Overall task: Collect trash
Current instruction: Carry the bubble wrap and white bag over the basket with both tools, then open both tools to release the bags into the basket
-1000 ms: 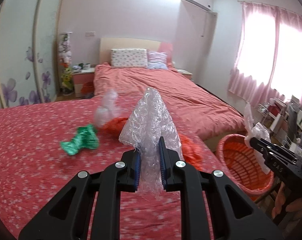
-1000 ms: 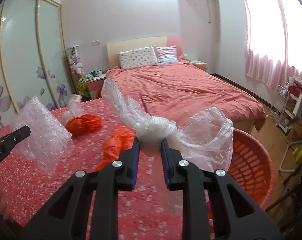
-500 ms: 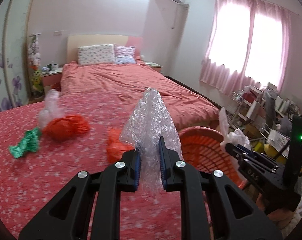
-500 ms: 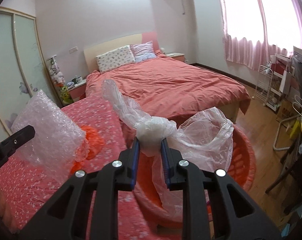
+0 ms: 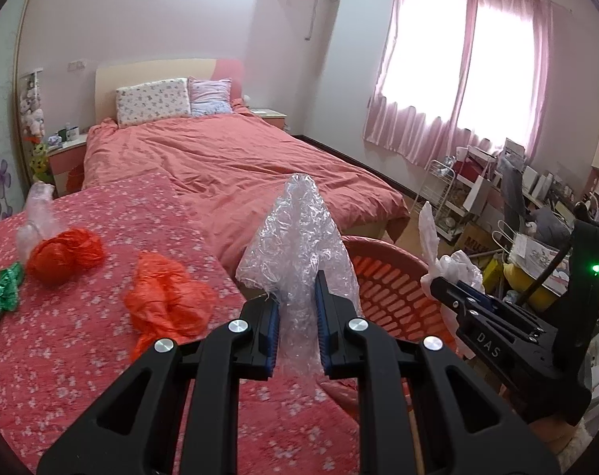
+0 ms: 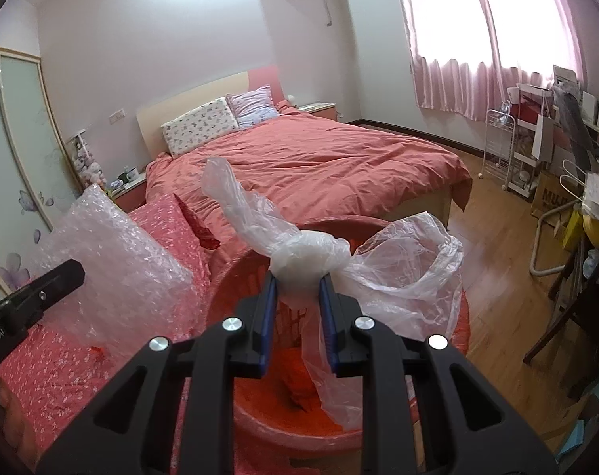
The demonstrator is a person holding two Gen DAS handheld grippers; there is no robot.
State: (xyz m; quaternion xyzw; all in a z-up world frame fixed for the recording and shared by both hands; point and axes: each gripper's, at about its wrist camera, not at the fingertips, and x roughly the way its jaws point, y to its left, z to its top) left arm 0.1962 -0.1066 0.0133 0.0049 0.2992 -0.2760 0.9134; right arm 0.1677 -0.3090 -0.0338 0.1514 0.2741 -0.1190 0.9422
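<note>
My left gripper [image 5: 296, 304] is shut on a sheet of clear bubble wrap [image 5: 297, 237], held above the edge of the flowered red cover [image 5: 61, 348], just left of the red plastic basket [image 5: 390, 289]. My right gripper [image 6: 298, 289] is shut on a knotted clear plastic bag [image 6: 311, 253], which hangs over the open red basket [image 6: 236, 399]. In the right wrist view the bubble wrap [image 6: 117, 265] shows at the left. Loose on the cover lie an orange bag [image 5: 165, 304], a red bag ball [image 5: 63, 253], a green foil wrapper [image 5: 0, 297] and a clear crumpled bag [image 5: 38, 213].
A large bed [image 5: 228, 162] with pink quilt and pillows fills the room behind. Cluttered shelves and a white wire rack [image 6: 509, 150] stand at the right under pink curtains. Wooden floor [image 6: 497, 245] lies beyond the basket. A chair leg [image 6: 565, 308] stands at the right.
Both grippers have swung to the right, from over the flowered cover toward the red basket. The right one now hangs above the basket's opening. Both grips are unchanged.
</note>
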